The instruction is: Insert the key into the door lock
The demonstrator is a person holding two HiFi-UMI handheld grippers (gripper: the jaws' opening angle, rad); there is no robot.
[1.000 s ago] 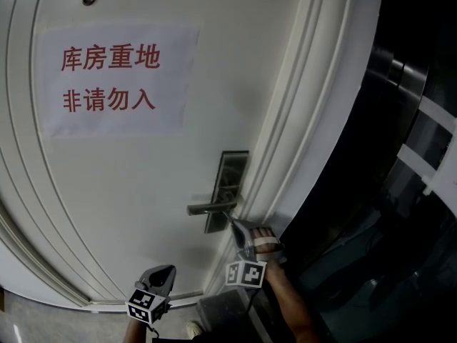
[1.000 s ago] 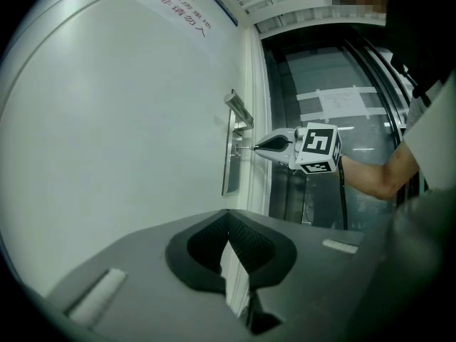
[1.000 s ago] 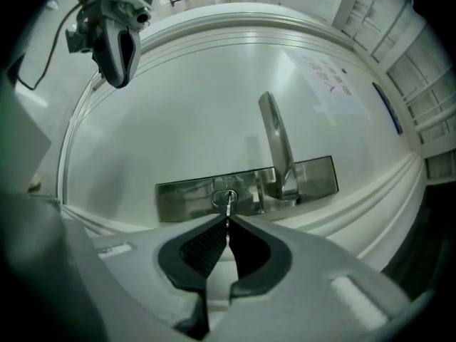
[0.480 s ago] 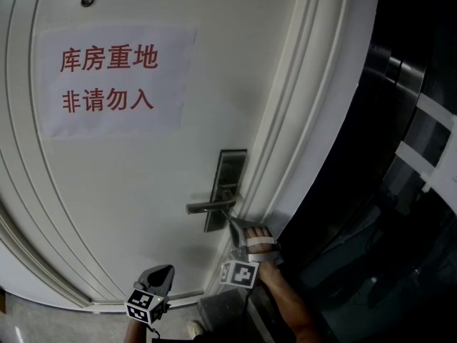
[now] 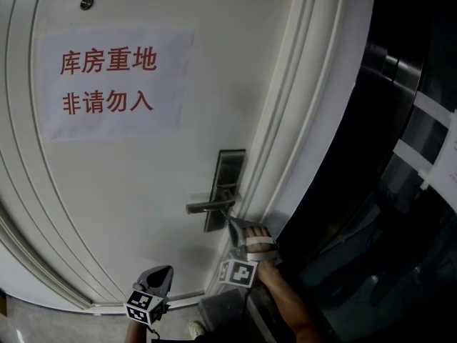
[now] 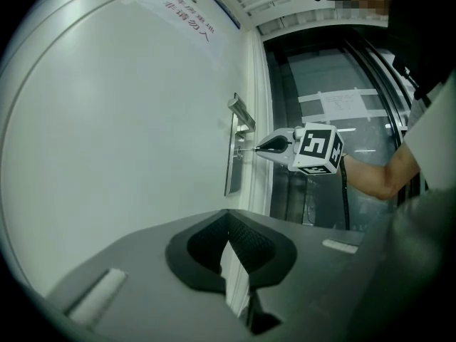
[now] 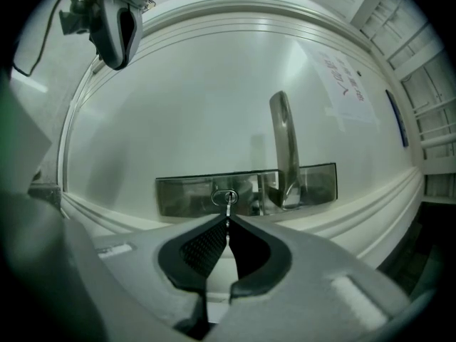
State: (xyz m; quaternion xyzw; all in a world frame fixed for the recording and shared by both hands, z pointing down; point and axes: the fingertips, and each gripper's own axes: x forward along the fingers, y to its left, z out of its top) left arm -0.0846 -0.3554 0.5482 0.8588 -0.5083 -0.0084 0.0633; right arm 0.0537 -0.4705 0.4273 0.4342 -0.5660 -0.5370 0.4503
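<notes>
**A:** Where do we have the key (image 7: 228, 209)?

**B:** Clamped in the right tool (image 7: 228, 221). Its jaws are pinched together on the bow, and the blade sticks straight out to the keyhole (image 7: 225, 197) in the lock plate (image 7: 185, 194). The tip sits at the slot, but we cannot tell how deep it has gone.

**A:** Why do we hold it level like that?

**B:** The keyhole faces straight out of the door (image 7: 199, 105), so the blade has to meet it square. We judge that any tilt would jam it against the rim. The thin grip at the very tips also leaves most of the blade free to slide in.

**A:** And the handle (image 7: 283, 141)?

**B:** It's just beside the keyhole on the same plate. We come in from the side away from it, so the tool clears it.

**A:** What is the left tool (image 6: 228, 218) doing?

**B:** Nothing much. Its jaws are drawn together at the tips on nothing, and it hangs low and well apart from the lock. We think it is parked there to keep out of the way, since this step needs one hand. It also gives us a side look at the key's line.

**A:** So what is left to do?

**B:** By our reading, a steady push along the blade's own line.
</notes>
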